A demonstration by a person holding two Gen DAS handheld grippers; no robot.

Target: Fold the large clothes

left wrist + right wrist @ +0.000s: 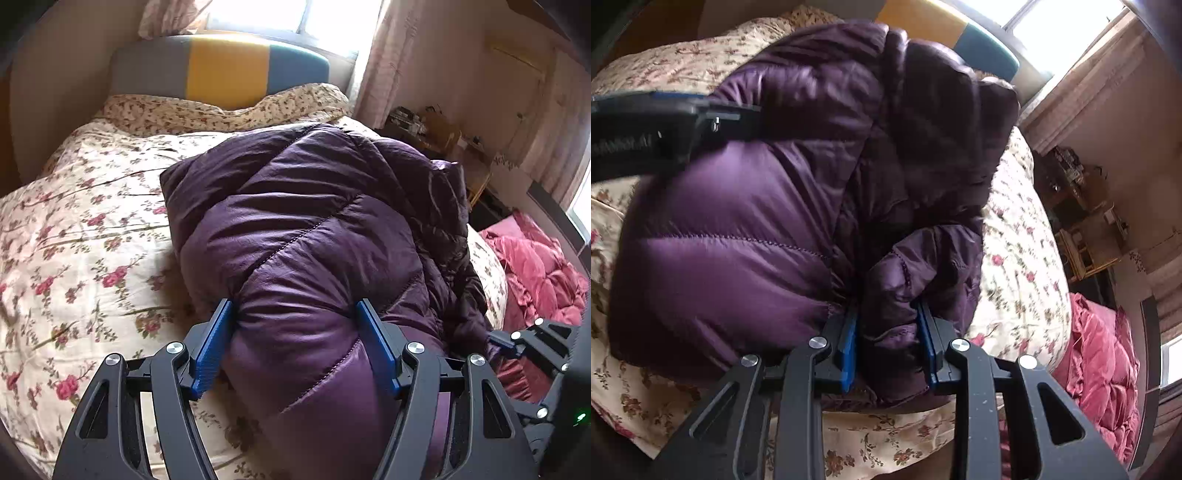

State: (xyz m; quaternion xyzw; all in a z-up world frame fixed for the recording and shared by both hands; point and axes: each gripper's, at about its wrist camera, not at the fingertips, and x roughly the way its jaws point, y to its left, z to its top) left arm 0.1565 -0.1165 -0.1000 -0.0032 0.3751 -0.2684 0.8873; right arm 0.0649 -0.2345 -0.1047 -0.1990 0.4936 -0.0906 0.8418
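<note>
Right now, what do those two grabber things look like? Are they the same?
Yes, they match. The left gripper and right gripper each have black curved arms with long slots cut through, round silver bolts at the joints, and flat blue ridged pads on the fingers. Seen from the right wrist camera, the left one's side carries white lettering, too blurred to read.

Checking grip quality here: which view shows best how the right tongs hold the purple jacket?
The right wrist view: the right tongs pinch a bunched fold of the purple down jacket between their blue pads. The left wrist view shows only their black frame at its right edge, the grip itself hidden.
</note>
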